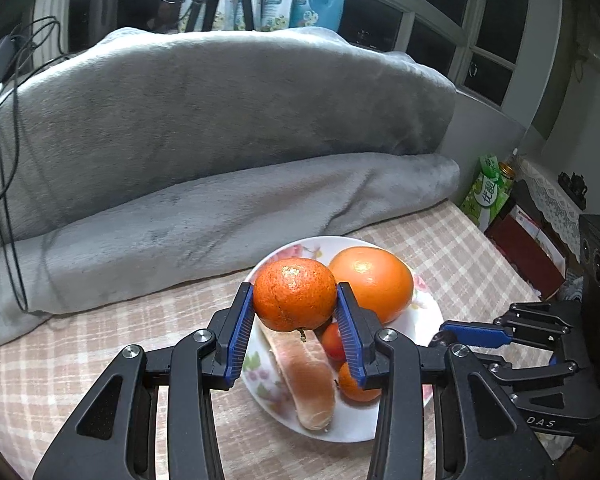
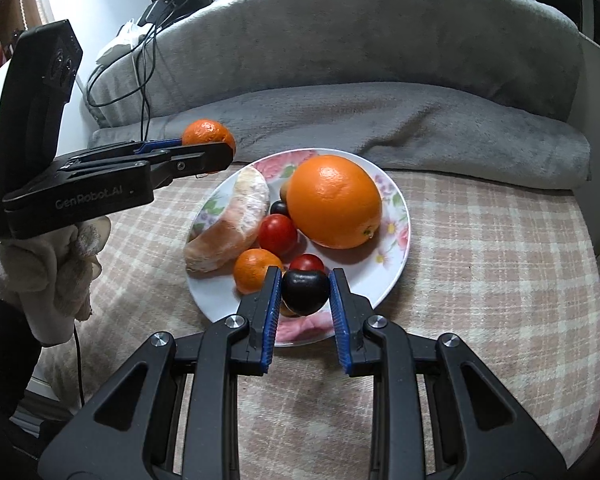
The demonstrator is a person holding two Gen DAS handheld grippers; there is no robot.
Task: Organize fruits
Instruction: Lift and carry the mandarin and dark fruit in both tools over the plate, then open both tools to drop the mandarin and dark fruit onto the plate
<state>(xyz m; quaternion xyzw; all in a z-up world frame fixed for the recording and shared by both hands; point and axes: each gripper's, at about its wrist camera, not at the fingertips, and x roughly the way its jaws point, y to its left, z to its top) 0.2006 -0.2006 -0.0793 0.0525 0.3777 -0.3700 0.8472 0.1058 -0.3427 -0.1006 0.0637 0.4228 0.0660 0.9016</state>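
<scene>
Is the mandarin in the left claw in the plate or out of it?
Out. The left claw holds the mandarin lifted clear of the plate.

A rough-skinned orange mandarin [image 1: 295,294] sits clamped between the blue pads of the left hand-held gripper [image 1: 296,300], raised above a white floral plate [image 2: 396,216]. A glossy dark purple-black plum [image 2: 304,291] is pinched between the pads of the right hand-held gripper [image 2: 305,294], over the plate's near rim. Just beyond it lie a small orange mandarin [image 2: 254,270], two red tomatoes [image 2: 277,234], a pale wrapped bread roll [image 2: 230,226] and a large smooth orange [image 2: 334,201].
</scene>
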